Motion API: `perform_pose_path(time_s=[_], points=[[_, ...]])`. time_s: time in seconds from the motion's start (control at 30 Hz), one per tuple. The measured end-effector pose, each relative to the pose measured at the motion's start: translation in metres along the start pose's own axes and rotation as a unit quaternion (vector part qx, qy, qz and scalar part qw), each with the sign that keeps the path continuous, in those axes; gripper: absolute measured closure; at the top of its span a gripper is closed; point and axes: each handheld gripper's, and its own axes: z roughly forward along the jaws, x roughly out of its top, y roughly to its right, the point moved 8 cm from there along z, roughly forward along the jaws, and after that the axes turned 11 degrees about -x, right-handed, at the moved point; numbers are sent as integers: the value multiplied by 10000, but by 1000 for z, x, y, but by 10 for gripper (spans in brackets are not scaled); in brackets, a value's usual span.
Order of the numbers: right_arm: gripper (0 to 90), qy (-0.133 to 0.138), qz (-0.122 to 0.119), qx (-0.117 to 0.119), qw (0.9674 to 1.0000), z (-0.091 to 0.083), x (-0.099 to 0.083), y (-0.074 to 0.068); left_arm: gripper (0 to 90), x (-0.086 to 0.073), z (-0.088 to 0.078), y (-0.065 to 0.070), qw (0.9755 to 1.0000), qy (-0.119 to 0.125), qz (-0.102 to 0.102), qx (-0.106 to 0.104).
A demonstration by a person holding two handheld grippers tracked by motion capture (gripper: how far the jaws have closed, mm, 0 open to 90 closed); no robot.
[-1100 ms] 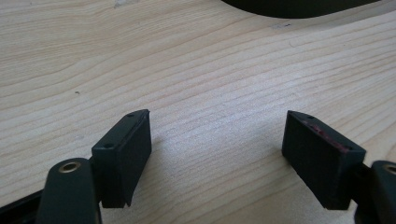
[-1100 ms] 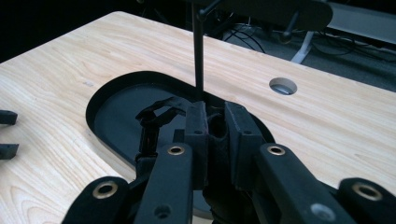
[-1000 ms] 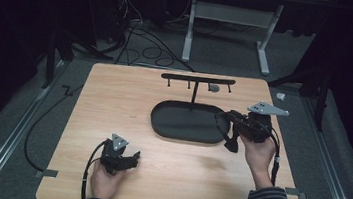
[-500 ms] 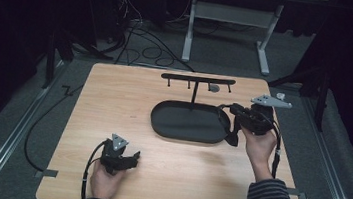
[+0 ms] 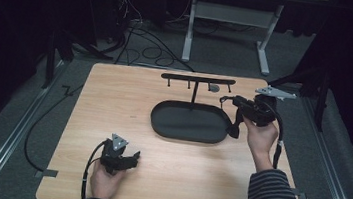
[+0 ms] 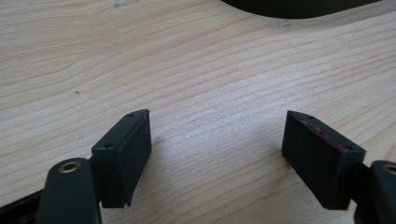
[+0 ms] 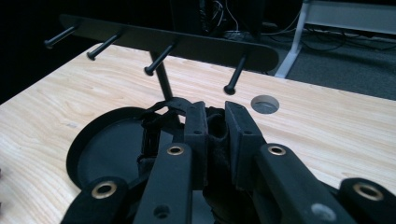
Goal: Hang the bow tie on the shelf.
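Note:
A black rack (image 5: 198, 79) with several pegs stands on a post at the back of a black oval tray (image 5: 162, 119). My right gripper (image 5: 232, 102) is shut on a black strap (image 5: 236, 126), which hangs beside the tray's right end, just below the rack's right tip. In the right gripper view the strap (image 7: 154, 126) is pinched between the jaws of my right gripper (image 7: 215, 109), with the rack's pegs (image 7: 232, 84) close ahead and the tray (image 7: 102, 154) below. My left gripper (image 5: 130, 158) rests low over the front left of the table, open, with bare wood between its pads (image 6: 126, 149).
A round cable hole (image 7: 265, 103) sits in the wooden table (image 5: 113, 102) behind the rack's right end. The tray's edge (image 6: 299, 7) lies some way ahead of my left gripper. Cables and a desk frame (image 5: 233, 25) are on the floor beyond the table.
My right gripper has carried the strap up and away from the person, from beside the tray toward the rack's right end. The left gripper has stayed put.

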Motion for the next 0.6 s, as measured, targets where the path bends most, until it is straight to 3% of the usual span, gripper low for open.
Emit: perform_pose_path(time_s=[0.6], points=[[814, 9, 225, -314, 9993, 24, 12, 19, 245, 0, 0, 0, 10000, -8, 3, 7]])
